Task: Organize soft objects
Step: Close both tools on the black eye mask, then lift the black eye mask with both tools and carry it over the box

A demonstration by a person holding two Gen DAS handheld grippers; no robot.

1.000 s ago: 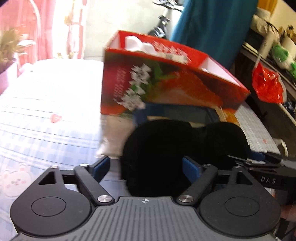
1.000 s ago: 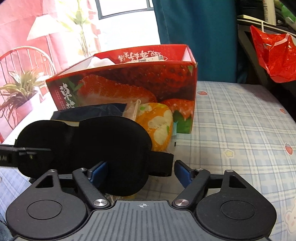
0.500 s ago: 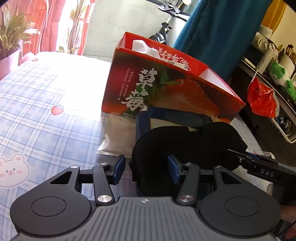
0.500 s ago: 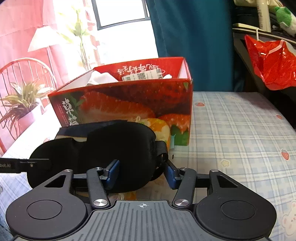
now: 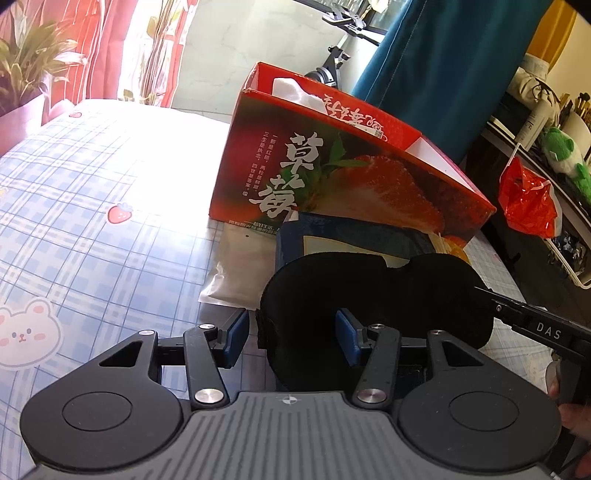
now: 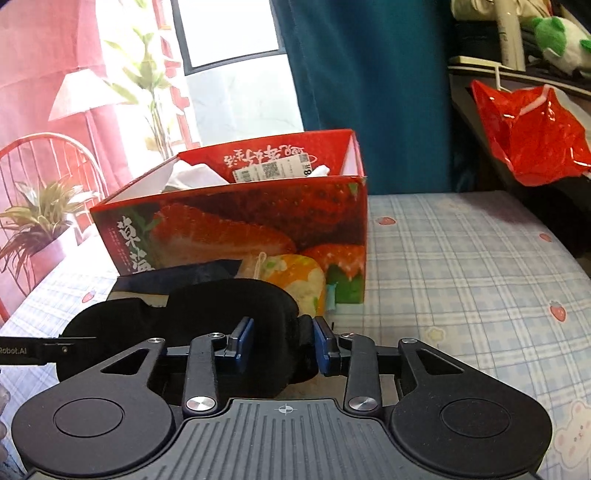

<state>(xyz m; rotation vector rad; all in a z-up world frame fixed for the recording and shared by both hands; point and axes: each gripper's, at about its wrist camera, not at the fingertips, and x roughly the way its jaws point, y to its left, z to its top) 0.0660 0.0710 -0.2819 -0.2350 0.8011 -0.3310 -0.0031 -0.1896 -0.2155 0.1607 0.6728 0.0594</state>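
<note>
A black eye mask [image 5: 369, 288] lies on the checked bedsheet [image 5: 92, 192] in front of a red strawberry box [image 5: 332, 177]. My left gripper [image 5: 291, 332] has the mask's left lobe between its pads, with a thin gap at the left pad. My right gripper [image 6: 282, 339] is at the strap end of the mask [image 6: 221, 306]. Its jaws are closing and both pads touch the fabric. The box [image 6: 240, 229] is open on top, with white cloth and a labelled packet inside.
A navy packet [image 5: 351, 236], a white pouch [image 5: 240, 269] and an orange-yellow soft packet [image 6: 295, 280] lie against the box front. A red plastic bag [image 6: 528, 133] and a green plush [image 6: 554, 33] sit on shelving to the right. A potted plant [image 6: 40, 218] stands left.
Both pairs of jaws have narrowed around the ends of the mask. The right pads have come in against the strap end. Both hands have stayed about where they were.
</note>
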